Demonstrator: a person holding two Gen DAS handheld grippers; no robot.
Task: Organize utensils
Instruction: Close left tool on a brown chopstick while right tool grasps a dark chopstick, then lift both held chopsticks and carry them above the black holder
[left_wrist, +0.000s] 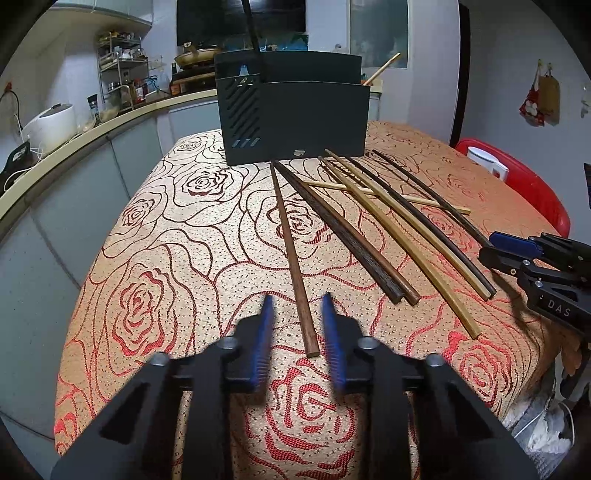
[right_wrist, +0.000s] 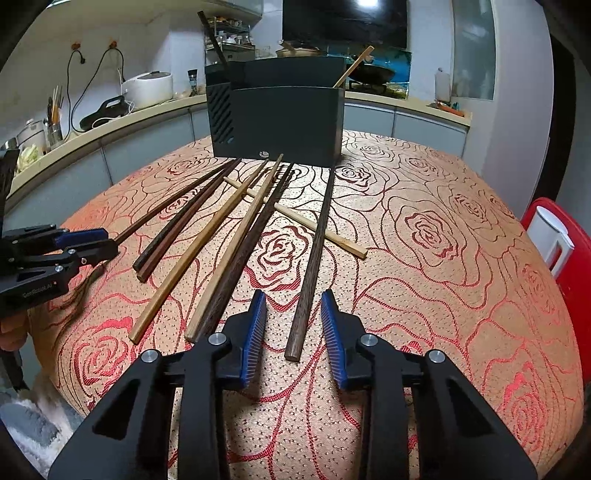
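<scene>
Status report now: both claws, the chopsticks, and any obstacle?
Left claw open astride reddish-brown chopstick. Right claw open astride dark chopstick. Neither gripped. Holder path clear.

My left gripper's blue pads are smeared with blur, so I can't tell if they touch the brown chopstick between them. Inside the dark holder at the table's far edge, two sticks' lower ends are hidden. My right gripper is cut off by the picture's edge.
</scene>
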